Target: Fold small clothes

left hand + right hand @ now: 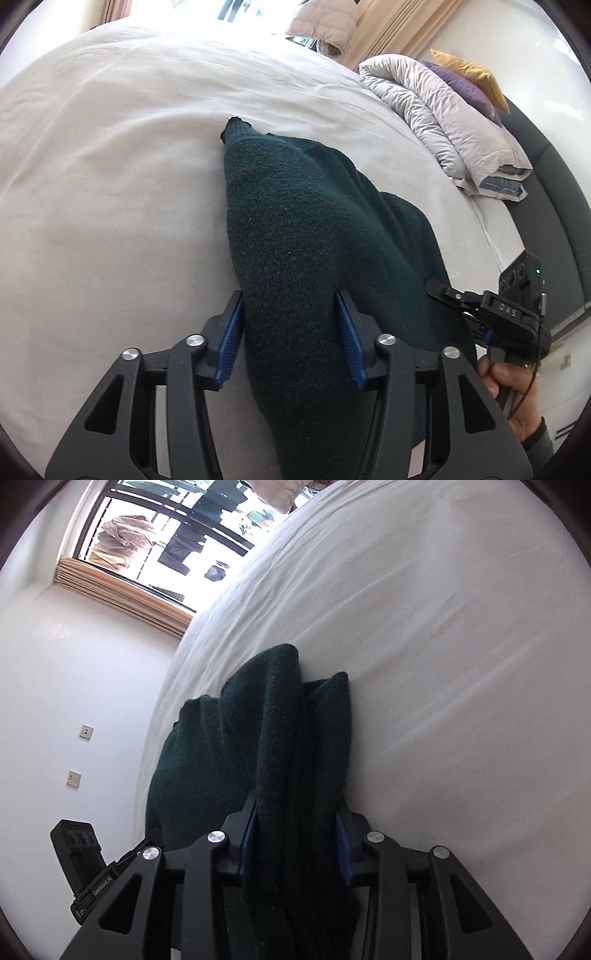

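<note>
Black linkage arms fill the bottom of both wrist views, each pair ending in two blue pads. Between the left gripper's [291, 328] pads runs one dark green knit garment [291, 221], bunched into a thick ridge; the left pad lies against its edge and the right pad presses into its flank, so the grip looks closed on it, with the jaws well apart around the bulk. The right gripper [295, 830] likewise clamps the same garment [266, 738], its folds standing up between both pads and hanging down below them. The garment lies on one white bed [110, 184], its far tip [236, 127] pointing toward the window end. In the left view the right gripper [491, 310] shows at the right edge with a hand [517, 391] on its handle; in the right view the left gripper's body [85, 864] sits low left. One folded duvet [443, 122] and two pillows, purple [465, 86] and yellow [472, 74], lie at the head of the bed. Wide bare sheet stretches left of the garment; the bed's edge [166, 709] runs close beside it on the wall side.
</note>
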Demonstrator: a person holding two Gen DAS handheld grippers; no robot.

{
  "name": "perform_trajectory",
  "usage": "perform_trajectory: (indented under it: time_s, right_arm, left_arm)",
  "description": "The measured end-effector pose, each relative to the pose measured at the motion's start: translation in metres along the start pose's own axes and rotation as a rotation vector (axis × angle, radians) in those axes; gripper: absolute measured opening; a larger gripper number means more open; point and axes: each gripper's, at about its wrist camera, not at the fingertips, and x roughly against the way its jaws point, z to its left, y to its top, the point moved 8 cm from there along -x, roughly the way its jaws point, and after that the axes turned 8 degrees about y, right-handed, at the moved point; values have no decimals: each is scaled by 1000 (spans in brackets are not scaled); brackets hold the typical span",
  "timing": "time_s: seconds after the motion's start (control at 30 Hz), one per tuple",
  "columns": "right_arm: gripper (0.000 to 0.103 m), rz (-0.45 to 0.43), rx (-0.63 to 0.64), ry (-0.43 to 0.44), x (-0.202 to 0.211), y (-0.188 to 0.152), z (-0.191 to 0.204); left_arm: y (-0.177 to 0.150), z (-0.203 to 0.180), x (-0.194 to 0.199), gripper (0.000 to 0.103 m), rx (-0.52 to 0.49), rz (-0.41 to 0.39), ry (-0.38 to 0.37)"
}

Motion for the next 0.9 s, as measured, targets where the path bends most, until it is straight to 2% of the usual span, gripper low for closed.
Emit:
perform_trajectory:
  time_s: [0.07,0.13,0.3,0.37,0.4,0.43,0.47,0.5,0.57,0.67,0.73,0.9]
  right_arm:
    - [53,-27,23,-44,17,-3,3]
    - [60,-77,76,-106,40,-9,9]
    - [60,-178,250,-210,103,-43,48]
    - [62,-242,354,-237,131,-63,77]
    - [65,-278,403,-249,145,-74,93]
    - [74,-316,450,-258,159,-85,108]
    - [83,-355,501,-266,173,-97,125]
    - [87,-391,547,-269,182,-105,145]
    - [102,-467,621,-263,205,-126,178]
    - [103,-551,690,-242,242,-160,215]
    - [103,-552,715,-237,256,-180,232]
    - [103,-535,732,-304,270,-210,249]
  left_arm:
    - [0,4,5,57,-13,-23,15]
    - [-2,5,16,57,-17,-60,42]
    - [-22,-10,85,59,-174,-266,230]
    - [-37,-17,128,68,-221,-378,282]
    - [-45,-22,153,83,-240,-450,315]
    - [-53,-26,180,99,-248,-522,352]
    - [-63,-28,206,103,-252,-593,383]
    - [-72,-33,232,103,-257,-662,406]
    - [-88,-35,274,103,-254,-739,454]
    - [-113,-32,326,103,-199,-767,464]
    - [-130,-31,351,103,-173,-765,445]
    - [-166,-29,394,103,-161,-709,428]
